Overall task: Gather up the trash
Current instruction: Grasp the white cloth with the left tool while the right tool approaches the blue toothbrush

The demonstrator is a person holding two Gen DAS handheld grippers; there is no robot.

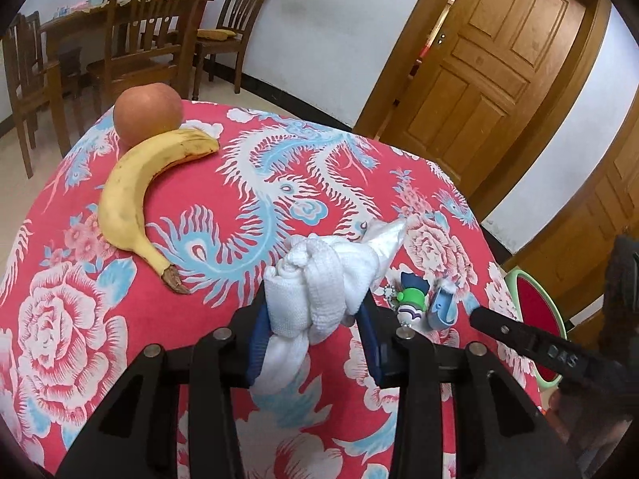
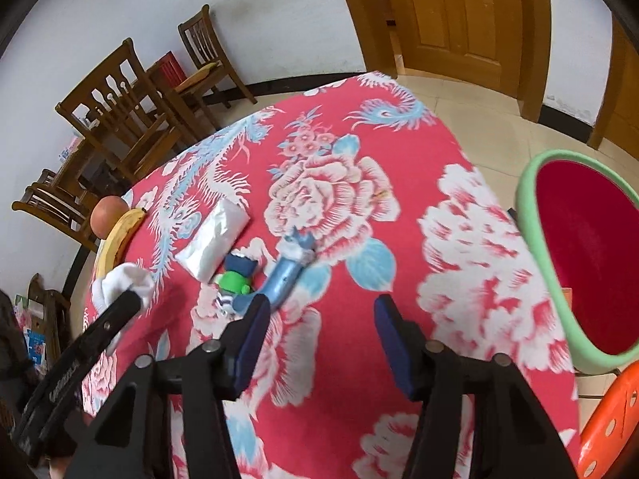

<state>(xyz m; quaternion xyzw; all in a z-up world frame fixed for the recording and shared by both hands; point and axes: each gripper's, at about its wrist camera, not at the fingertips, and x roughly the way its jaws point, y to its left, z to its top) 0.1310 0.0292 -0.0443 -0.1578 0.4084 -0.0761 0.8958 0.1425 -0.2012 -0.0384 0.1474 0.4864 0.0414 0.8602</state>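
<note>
My left gripper [image 1: 315,303] is shut on a crumpled white tissue wad [image 1: 319,291] and holds it just above the red flowered tablecloth [image 1: 239,183]. The wad also shows in the right wrist view [image 2: 124,283] at the left, with the left gripper's finger across it. My right gripper [image 2: 319,319] is open and empty over the cloth. A white tissue packet [image 2: 213,239] lies ahead of it to the left. The bin [image 2: 579,255], green-rimmed and red inside, stands off the table's right edge; it also shows in the left wrist view [image 1: 535,311].
A banana [image 1: 131,199] and an apple [image 1: 147,111] lie at the far left. A small green toy figure [image 2: 233,283] and a blue cat-shaped toy [image 2: 285,271] lie near the right gripper. Wooden chairs [image 1: 135,40] and doors [image 1: 499,60] stand beyond. An orange stool [image 2: 611,419] is at the right.
</note>
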